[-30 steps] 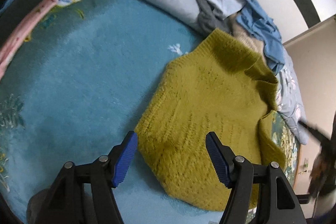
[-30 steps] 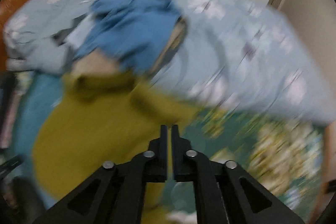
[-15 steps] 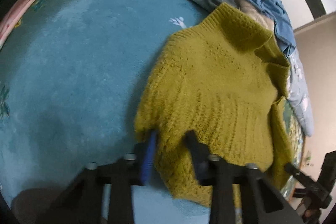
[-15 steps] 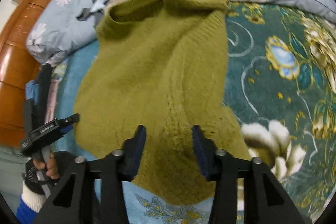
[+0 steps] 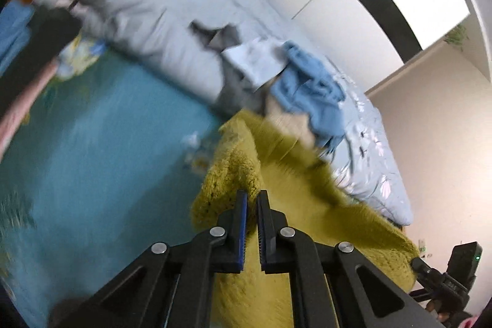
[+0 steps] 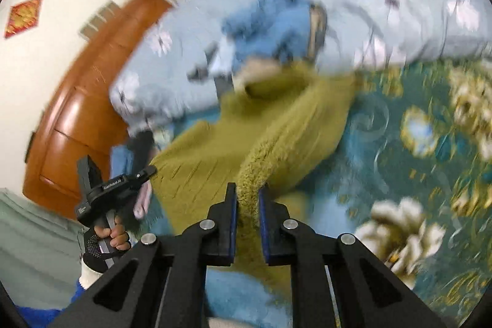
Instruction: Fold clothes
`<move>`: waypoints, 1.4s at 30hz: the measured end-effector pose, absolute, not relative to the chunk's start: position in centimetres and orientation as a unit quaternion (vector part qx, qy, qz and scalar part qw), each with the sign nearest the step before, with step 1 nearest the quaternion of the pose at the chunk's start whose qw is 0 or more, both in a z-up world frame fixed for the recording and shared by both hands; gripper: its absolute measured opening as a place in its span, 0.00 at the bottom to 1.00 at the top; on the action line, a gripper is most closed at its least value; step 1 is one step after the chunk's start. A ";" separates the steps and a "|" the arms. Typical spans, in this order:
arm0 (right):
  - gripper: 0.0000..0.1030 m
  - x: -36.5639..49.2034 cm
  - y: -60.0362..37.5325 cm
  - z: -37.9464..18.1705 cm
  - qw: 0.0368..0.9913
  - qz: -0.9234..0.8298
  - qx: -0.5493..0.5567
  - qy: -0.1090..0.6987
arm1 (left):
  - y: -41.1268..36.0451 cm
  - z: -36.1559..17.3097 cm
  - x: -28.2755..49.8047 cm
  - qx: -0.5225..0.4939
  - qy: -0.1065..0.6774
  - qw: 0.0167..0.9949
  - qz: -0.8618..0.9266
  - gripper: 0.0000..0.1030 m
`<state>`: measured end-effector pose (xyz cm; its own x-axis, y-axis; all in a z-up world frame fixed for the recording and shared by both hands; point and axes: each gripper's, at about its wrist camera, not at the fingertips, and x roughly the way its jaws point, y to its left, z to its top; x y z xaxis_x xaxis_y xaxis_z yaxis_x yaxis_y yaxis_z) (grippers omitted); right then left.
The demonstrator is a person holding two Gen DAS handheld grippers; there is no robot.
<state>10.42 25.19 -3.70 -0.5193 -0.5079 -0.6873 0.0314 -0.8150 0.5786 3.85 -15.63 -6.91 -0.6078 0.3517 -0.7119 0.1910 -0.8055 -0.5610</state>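
An olive-green knit sweater (image 5: 310, 205) lies on the blue floral bedspread (image 5: 92, 162), its bottom edge raised off the bed. My left gripper (image 5: 252, 199) is shut on one corner of the hem. My right gripper (image 6: 247, 199) is shut on the other part of the hem of the sweater (image 6: 215, 149), a thick fold between its pads. The collar end rests against the clothes pile. The left gripper also shows in the right wrist view (image 6: 123, 183), and the right one at the edge of the left wrist view (image 5: 452, 278).
A rolled pale-blue floral quilt (image 5: 160, 20) runs along the far side with a pile of blue, grey and beige clothes (image 5: 307, 88) on it. Dark and pink garments (image 5: 37, 51) lie at the left. A wooden headboard (image 6: 92, 100) stands behind.
Both grippers closed on the sweater's hem and lifted it up off the bed; half a second ago they were open over it. Both views now tilt up toward the quilt and wall.
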 end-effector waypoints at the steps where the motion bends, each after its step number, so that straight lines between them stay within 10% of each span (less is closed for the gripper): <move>1: 0.12 9.9 26.0 -3.8 0.145 -0.837 0.462 -0.253 | -15.3 -6.7 2.5 -0.443 -0.301 0.045 0.843 0.07; 10: 0.13 5.6 32.0 -14.7 -0.024 -0.786 0.568 -0.244 | -13.2 -17.2 -3.0 -0.575 -0.270 0.007 0.772 0.17; 16: 0.15 5.4 33.9 -16.5 -0.043 -0.773 0.572 -0.270 | -14.7 -16.8 0.7 -0.548 -0.291 0.016 0.784 0.62; 22: 0.42 7.6 34.7 -14.9 -0.039 -0.802 0.527 -0.280 | -14.8 -20.7 3.8 -0.609 -0.259 -0.019 0.750 0.62; 42: 0.43 10.4 30.7 -22.1 -0.009 -0.760 0.594 -0.264 | -12.1 -23.2 5.8 -0.626 -0.212 -0.078 0.746 0.59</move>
